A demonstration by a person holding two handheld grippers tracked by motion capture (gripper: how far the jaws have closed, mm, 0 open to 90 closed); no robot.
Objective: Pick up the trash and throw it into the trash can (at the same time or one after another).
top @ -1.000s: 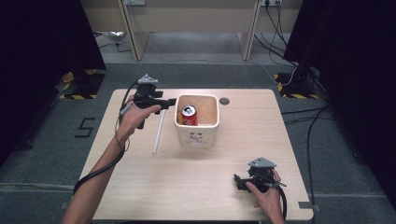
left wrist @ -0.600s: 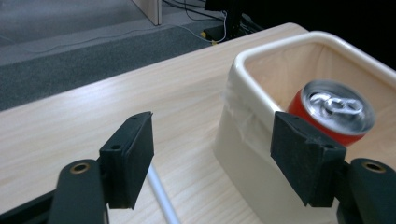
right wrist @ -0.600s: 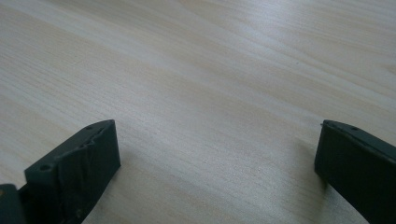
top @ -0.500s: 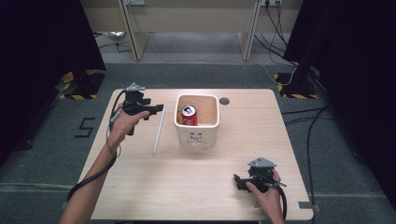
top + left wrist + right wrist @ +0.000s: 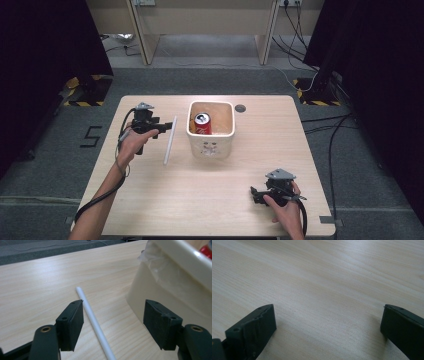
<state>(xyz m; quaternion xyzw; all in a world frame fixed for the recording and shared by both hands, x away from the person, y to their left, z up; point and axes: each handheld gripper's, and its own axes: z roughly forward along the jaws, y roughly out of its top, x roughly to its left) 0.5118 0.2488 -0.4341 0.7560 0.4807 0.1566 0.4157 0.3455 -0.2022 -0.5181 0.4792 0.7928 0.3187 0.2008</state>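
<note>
A thin white stick [image 5: 169, 142] lies on the wooden table left of a cream bin [image 5: 210, 147]. A red can [image 5: 202, 123] stands inside the bin. My left gripper [image 5: 167, 125] is low over the stick's far end, pointing toward the bin. In the left gripper view the stick [image 5: 95, 325] runs between the open jaws of that gripper [image 5: 116, 322], close to the left pad [image 5: 71, 326] and not pressed. The jaws have just been closing a little. The bin wall [image 5: 175, 277] rises right beside the right pad. My right gripper [image 5: 255, 195] [image 5: 328, 332] rests open on bare wood near the front right corner.
A small dark round hole [image 5: 240, 108] sits in the tabletop behind the bin's right side. The table's front edge is close to my right hand. Cables and desk legs lie on the grey floor beyond the table.
My left hand has come down and toward the near left, from beside the bin's rim to the stick's far end. The right hand has stayed put.
</note>
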